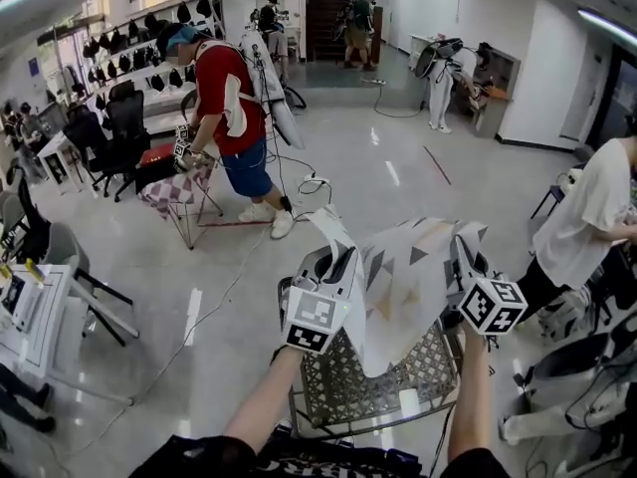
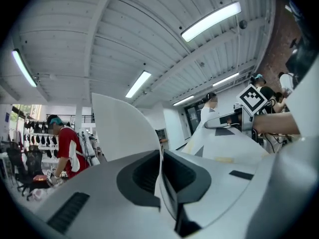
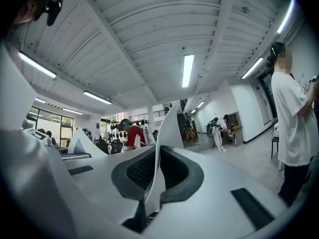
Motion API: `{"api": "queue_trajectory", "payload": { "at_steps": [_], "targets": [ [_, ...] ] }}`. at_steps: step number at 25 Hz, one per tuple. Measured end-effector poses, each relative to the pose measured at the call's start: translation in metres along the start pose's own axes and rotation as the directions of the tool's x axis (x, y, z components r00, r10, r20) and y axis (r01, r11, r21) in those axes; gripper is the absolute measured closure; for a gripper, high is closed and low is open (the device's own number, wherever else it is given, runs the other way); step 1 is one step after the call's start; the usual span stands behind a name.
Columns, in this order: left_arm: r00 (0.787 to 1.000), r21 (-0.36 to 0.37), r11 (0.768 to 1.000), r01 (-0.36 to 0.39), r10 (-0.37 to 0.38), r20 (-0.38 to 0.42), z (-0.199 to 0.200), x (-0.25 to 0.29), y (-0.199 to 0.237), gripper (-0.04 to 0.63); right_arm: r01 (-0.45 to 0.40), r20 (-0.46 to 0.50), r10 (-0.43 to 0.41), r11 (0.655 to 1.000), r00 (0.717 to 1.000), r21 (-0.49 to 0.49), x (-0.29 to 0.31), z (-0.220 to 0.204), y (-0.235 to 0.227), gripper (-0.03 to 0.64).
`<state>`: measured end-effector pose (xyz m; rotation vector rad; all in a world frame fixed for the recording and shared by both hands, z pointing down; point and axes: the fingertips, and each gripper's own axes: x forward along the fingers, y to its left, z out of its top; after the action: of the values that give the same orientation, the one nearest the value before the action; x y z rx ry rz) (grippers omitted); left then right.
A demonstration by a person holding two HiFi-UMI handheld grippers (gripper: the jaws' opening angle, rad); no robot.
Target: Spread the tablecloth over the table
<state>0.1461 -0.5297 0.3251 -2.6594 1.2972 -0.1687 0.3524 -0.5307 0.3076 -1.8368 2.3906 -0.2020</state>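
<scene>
A white tablecloth (image 1: 403, 282) with grey triangles hangs stretched between my two grippers, draping down over the small metal lattice table (image 1: 398, 381) below. My left gripper (image 1: 341, 259) is shut on the cloth's left edge; in the left gripper view a corner of the tablecloth (image 2: 124, 128) stands up from the closed left gripper (image 2: 160, 156). My right gripper (image 1: 461, 249) is shut on the right edge; the right gripper view shows the tablecloth (image 3: 171, 126) pinched in the right gripper (image 3: 158, 158). Both grippers point level, away from me.
A person in a red shirt (image 1: 227, 103) works at another small table with a patterned cloth (image 1: 171, 191) at the far left. A person in white (image 1: 595, 217) stands close on the right. Chairs (image 1: 85, 267) and a white table (image 1: 30, 317) stand left. A cable (image 1: 234, 282) crosses the floor.
</scene>
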Motion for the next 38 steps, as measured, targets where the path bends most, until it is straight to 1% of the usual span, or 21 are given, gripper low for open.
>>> {"api": "queue_trajectory", "payload": {
  "at_steps": [2, 4, 8, 12, 15, 18, 20, 21, 23, 24, 27, 30, 32, 35, 38],
  "targets": [
    [0.999, -0.05, 0.998, -0.031, 0.028, -0.043, -0.023, -0.005, -0.006, 0.563, 0.022, -0.024, -0.021, 0.999, 0.999, 0.036, -0.015, -0.02, -0.017, 0.597],
    [0.995, -0.085, 0.995, -0.06, 0.052, -0.089, -0.046, -0.012, -0.009, 0.563, 0.052, -0.056, -0.048, 0.996, 0.997, 0.067, -0.029, -0.044, -0.032, 0.597],
    [0.983, -0.124, 0.985, -0.121, 0.102, -0.15, -0.082, -0.031, -0.01, 0.565, 0.109, -0.105, -0.095, 0.984, 0.99, 0.138, -0.064, -0.085, -0.065, 0.597],
    [0.974, -0.155, 0.975, -0.158, 0.129, -0.184, -0.1, -0.054, -0.008, 0.565, 0.18, -0.15, -0.156, 0.971, 0.976, 0.159, -0.1, -0.116, -0.1, 0.595],
    [0.968, -0.175, 0.967, -0.182, 0.146, -0.202, -0.111, -0.072, -0.012, 0.565, 0.228, -0.168, -0.195, 0.952, 0.966, 0.206, -0.129, -0.138, -0.125, 0.597],
    [0.958, -0.187, 0.96, -0.209, 0.163, -0.236, -0.124, -0.09, -0.021, 0.565, 0.283, -0.148, -0.25, 0.918, 0.957, 0.276, -0.159, -0.146, -0.147, 0.598],
    [0.946, -0.226, 0.943, -0.244, 0.18, -0.27, -0.139, -0.104, -0.025, 0.565, 0.323, -0.126, -0.297, 0.892, 0.946, 0.316, -0.181, -0.144, -0.16, 0.598],
    [0.94, -0.262, 0.928, -0.265, 0.188, -0.283, -0.148, -0.111, -0.027, 0.563, 0.336, -0.125, -0.312, 0.882, 0.942, 0.329, -0.191, -0.145, -0.165, 0.598],
    [0.931, -0.329, 0.896, -0.298, 0.197, -0.308, -0.166, -0.125, -0.034, 0.563, 0.346, -0.144, -0.315, 0.875, 0.938, 0.34, -0.207, -0.156, -0.173, 0.598],
    [0.925, -0.339, 0.889, -0.307, 0.195, -0.327, -0.174, -0.131, -0.039, 0.563, 0.348, -0.16, -0.311, 0.874, 0.937, 0.339, -0.214, -0.164, -0.175, 0.598],
    [0.909, -0.337, 0.892, -0.302, 0.163, -0.384, -0.197, -0.149, -0.063, 0.563, 0.378, -0.209, -0.323, 0.861, 0.923, 0.339, -0.236, -0.191, -0.177, 0.597],
    [0.899, -0.386, 0.869, -0.308, 0.133, -0.418, -0.219, -0.168, -0.084, 0.563, 0.418, -0.241, -0.35, 0.837, 0.905, 0.353, -0.258, -0.213, -0.178, 0.597],
    [0.889, -0.399, 0.859, -0.32, 0.127, -0.439, -0.231, -0.181, -0.092, 0.563, 0.44, -0.262, -0.364, 0.826, 0.894, 0.352, -0.272, -0.225, -0.18, 0.597],
    [0.879, -0.408, 0.859, -0.31, 0.096, -0.466, -0.241, -0.194, -0.102, 0.563, 0.467, -0.305, -0.378, 0.828, 0.874, 0.31, -0.285, -0.237, -0.179, 0.592],
    [0.877, -0.407, 0.872, -0.271, 0.049, -0.479, -0.247, -0.2, -0.123, 0.563, 0.484, -0.337, -0.396, 0.842, 0.855, 0.238, -0.296, -0.241, -0.17, 0.588]
  ]
}}
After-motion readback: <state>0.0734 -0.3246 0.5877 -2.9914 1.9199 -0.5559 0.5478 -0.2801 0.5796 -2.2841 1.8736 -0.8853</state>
